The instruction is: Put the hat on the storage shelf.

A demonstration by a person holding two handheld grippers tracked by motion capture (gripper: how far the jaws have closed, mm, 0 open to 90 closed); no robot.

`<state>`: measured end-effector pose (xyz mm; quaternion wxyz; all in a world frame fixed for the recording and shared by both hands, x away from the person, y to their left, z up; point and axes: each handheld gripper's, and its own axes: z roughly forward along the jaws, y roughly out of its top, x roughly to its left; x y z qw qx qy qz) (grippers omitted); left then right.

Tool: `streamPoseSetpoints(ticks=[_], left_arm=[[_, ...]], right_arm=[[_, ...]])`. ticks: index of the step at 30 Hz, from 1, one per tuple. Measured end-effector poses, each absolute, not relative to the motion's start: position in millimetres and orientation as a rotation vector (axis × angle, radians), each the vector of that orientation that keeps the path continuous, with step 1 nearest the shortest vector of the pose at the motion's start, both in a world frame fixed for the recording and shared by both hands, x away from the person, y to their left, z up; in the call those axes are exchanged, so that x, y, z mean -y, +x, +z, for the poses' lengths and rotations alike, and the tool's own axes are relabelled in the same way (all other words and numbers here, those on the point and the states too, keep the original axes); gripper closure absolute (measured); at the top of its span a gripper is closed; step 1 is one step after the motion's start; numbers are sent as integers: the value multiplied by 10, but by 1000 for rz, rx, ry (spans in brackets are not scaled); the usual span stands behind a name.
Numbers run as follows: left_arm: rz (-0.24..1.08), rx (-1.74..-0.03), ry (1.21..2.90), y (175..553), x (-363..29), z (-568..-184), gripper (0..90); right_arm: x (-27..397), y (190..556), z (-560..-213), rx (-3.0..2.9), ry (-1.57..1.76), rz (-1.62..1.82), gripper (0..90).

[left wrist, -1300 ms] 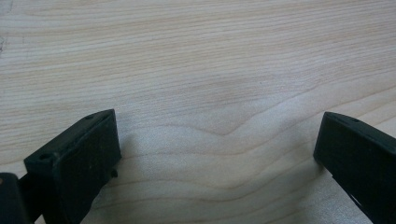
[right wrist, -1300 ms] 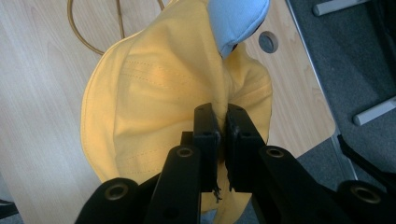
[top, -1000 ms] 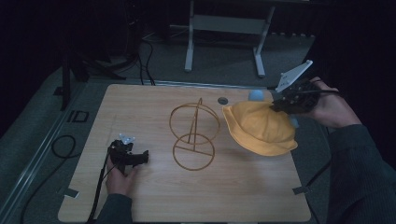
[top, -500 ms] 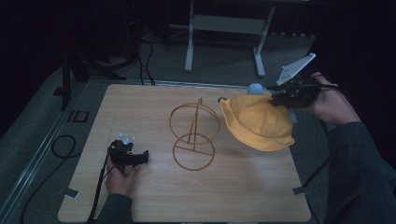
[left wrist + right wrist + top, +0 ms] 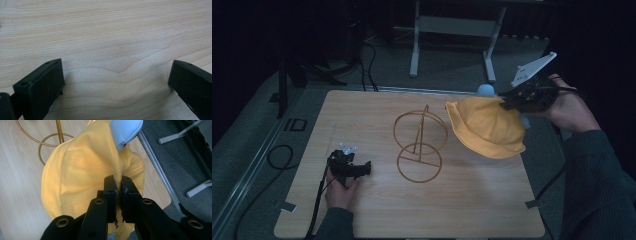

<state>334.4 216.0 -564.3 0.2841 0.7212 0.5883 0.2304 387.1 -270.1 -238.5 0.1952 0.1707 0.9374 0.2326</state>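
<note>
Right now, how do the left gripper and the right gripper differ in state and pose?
The left gripper rests low on the table, open, with bare wood between its fingers. The right gripper is raised at the table's far right edge, shut on the yellow hat, which hangs off the surface. Both are black and hand-held.

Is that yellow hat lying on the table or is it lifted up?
Lifted. The right gripper pinches the yellow bucket hat by its fabric, and it hangs above the wooden table beside the gold wire stand.
</note>
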Motion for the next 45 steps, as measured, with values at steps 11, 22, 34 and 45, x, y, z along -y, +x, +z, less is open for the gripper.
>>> streamPoseSetpoints(ticks=[11, 22, 34, 45], left_arm=[[617, -1574, 1930, 3344, -2160, -5643, 4], [616, -1574, 1931, 3344, -2160, -5642, 4], [616, -1574, 1931, 3344, -2160, -5642, 4], [617, -1574, 1930, 3344, -2160, -5643, 4]], right_arm=[[2669, 3854, -2377, -2631, 460, 695, 844], [2630, 3819, -2314, -2618, 431, 762, 845], [2540, 3788, -2240, -2616, 392, 802, 847], [2441, 3780, -2186, -2609, 365, 819, 848]])
